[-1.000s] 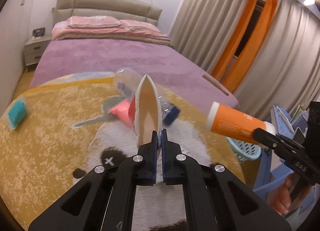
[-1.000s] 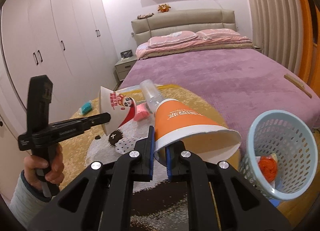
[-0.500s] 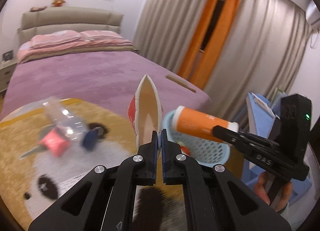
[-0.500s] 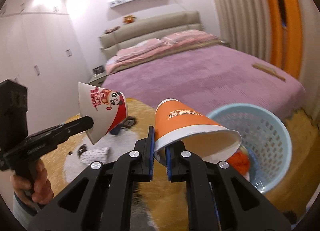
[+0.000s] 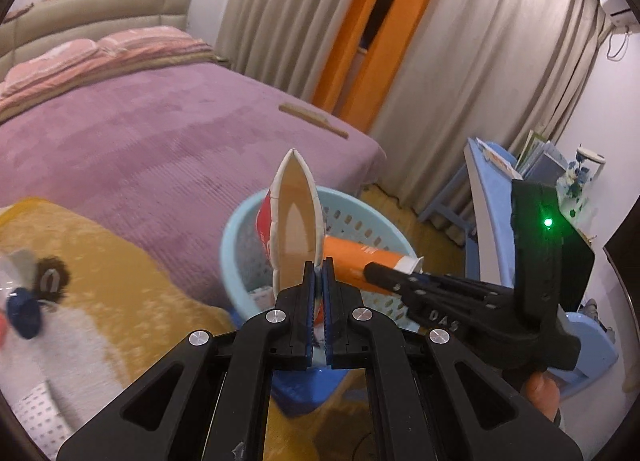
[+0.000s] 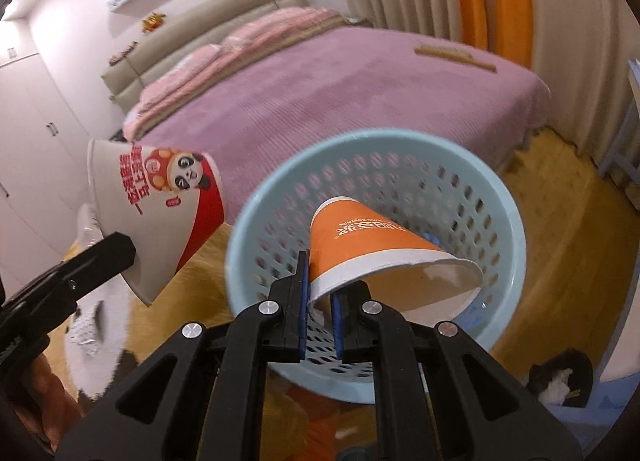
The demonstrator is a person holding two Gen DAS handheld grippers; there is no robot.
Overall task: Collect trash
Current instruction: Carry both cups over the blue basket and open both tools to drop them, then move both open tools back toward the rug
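Left wrist view: our left gripper (image 5: 318, 261) is clamped on the rim of the flattened panda paper cup (image 5: 294, 217), which stands edge-on at frame centre, in front of the light blue perforated basket (image 5: 232, 249). We cannot tell whether it hangs over the opening. The right gripper (image 5: 370, 269) enters from the right, gripping the orange paper cup (image 5: 360, 259) over the basket.

Right wrist view: our right gripper (image 6: 320, 273) pinches the orange paper cup (image 6: 376, 245) by its rim, base pointing into the basket (image 6: 504, 209). The panda paper cup (image 6: 160, 209) sits left, outside the rim. We judge the right gripper nearer to release.
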